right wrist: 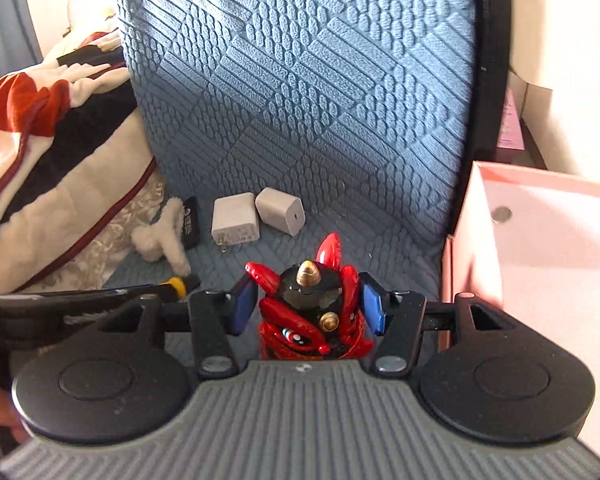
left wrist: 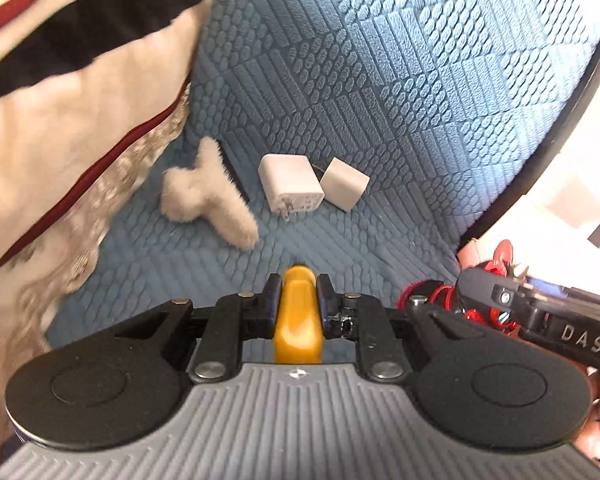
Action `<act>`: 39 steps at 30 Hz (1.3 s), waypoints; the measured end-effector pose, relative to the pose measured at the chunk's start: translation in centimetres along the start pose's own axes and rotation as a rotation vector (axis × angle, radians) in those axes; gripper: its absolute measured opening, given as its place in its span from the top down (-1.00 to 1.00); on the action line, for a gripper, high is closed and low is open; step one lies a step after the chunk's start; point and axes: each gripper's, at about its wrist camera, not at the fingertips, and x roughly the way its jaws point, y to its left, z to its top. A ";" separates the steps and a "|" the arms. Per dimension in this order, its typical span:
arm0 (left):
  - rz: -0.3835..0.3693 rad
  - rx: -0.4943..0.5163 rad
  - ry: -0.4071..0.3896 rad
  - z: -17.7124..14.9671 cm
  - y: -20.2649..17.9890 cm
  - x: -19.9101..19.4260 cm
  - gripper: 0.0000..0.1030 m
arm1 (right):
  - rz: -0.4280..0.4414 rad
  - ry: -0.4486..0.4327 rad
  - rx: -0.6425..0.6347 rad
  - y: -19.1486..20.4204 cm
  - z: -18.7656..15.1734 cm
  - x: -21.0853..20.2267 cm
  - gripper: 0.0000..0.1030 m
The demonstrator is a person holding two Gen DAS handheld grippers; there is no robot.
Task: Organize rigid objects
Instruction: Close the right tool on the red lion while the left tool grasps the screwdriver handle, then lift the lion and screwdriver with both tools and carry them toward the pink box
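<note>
Gripping a yellow piece (left wrist: 298, 312), possibly a handle, left gripper (left wrist: 299, 286) fingers nearly closed on it, right gripper (right wrist: 309, 300) fingers partly open, clamping a red toy (right wrist: 314, 312), both above the blue mat (left wrist: 380, 80), two chargers (left wrist: 291, 184) lying beyond, pink box (right wrist: 540, 240) at right.

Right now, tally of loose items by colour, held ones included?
White: 3, two chargers and a fluffy hair clip on the blue mat.
Black: 1, a flat item beside the clip.
Yellow: 1, a piece in the left gripper.
Red: 1, a toy figure in the right gripper.
Total: 6
</note>
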 end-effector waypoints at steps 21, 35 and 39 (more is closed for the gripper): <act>-0.009 -0.090 0.098 -5.8 2.3 -5.5 0.59 | -0.008 0.042 -0.008 3.0 -7.7 -6.6 -0.12; -0.008 -0.132 0.213 -6.6 3.0 -4.2 0.59 | -0.020 0.099 -0.051 3.3 -9.2 -5.5 -0.14; -0.015 -0.145 0.214 -6.3 3.2 -4.4 0.59 | -0.020 0.124 -0.056 3.5 -9.3 -4.8 -0.30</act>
